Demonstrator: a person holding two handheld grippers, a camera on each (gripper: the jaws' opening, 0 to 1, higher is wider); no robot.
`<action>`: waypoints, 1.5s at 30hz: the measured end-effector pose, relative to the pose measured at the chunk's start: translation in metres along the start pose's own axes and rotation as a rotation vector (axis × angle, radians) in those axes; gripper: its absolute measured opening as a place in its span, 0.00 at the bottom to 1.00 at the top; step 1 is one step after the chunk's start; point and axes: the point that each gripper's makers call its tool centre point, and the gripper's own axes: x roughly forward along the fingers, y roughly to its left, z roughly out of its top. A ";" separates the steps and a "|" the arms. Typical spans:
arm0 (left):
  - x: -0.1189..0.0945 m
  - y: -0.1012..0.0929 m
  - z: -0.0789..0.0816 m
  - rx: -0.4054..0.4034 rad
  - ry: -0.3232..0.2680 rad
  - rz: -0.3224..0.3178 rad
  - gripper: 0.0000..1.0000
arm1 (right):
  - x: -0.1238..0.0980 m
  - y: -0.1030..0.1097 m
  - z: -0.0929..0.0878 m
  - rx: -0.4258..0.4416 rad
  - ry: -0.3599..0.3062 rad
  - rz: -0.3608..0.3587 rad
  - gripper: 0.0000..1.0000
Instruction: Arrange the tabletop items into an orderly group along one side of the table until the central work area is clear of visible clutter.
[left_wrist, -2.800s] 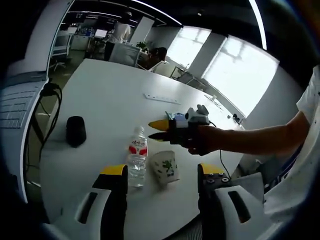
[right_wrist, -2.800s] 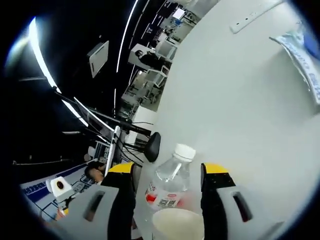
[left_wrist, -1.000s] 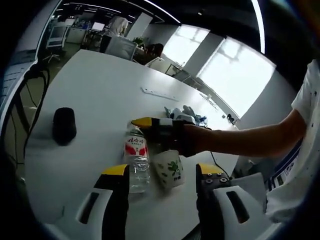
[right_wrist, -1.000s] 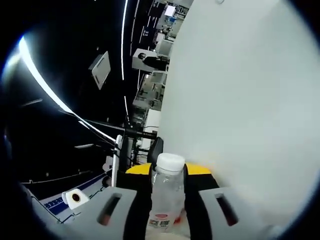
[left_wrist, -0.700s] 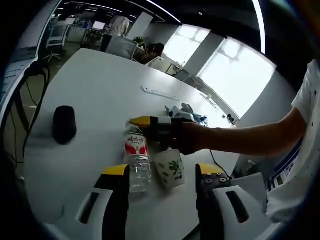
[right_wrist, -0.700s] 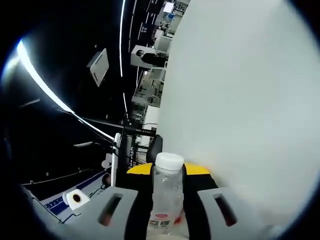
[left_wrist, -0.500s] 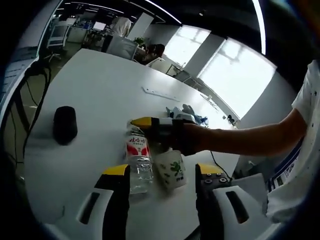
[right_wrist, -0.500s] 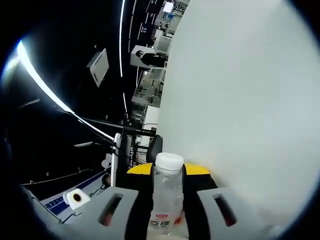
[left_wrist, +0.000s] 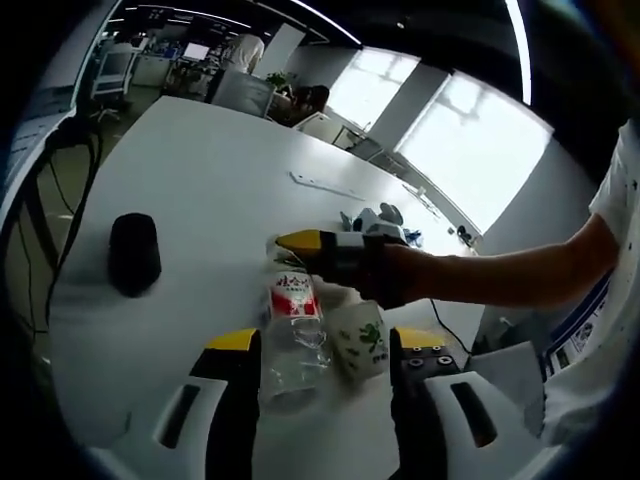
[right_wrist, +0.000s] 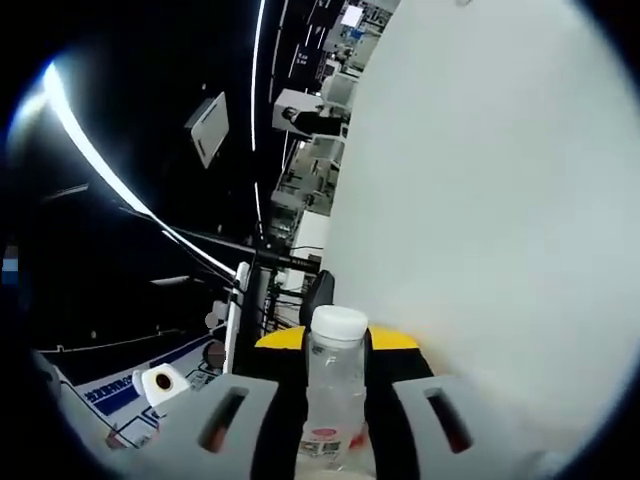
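A clear water bottle (left_wrist: 291, 325) with a red label leans over the white table (left_wrist: 200, 190), between my left gripper's jaws. My right gripper (left_wrist: 300, 243), held by a person's hand, is shut on the bottle's neck. I cannot tell whether the base touches the table. A paper cup (left_wrist: 366, 342) with a green print stands just right of the bottle. My left gripper (left_wrist: 325, 342) is open with nothing gripped. In the right gripper view the bottle (right_wrist: 335, 395) stands upright between the yellow tips of my right gripper (right_wrist: 337, 345).
A black mouse (left_wrist: 134, 252) lies on the table to the left, also seen as the mouse (right_wrist: 318, 292) past the bottle. A white power strip (left_wrist: 325, 183) and a blue-white bundle (left_wrist: 375, 216) lie farther back. Cables hang off the table's left edge.
Since 2.8 s ago my right gripper has shut on the bottle's neck. In the last half second the bottle has tipped over and come nearer my left gripper.
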 end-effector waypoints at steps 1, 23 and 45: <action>0.002 0.002 0.000 -0.001 -0.002 -0.002 0.51 | 0.000 0.002 0.000 -0.007 0.003 0.001 0.18; 0.024 0.009 -0.013 -0.016 0.016 -0.043 0.52 | 0.005 0.066 -0.023 -0.339 0.131 0.123 0.18; 0.046 0.005 -0.021 0.008 0.010 -0.186 0.55 | 0.009 0.097 -0.052 -0.529 0.257 0.224 0.18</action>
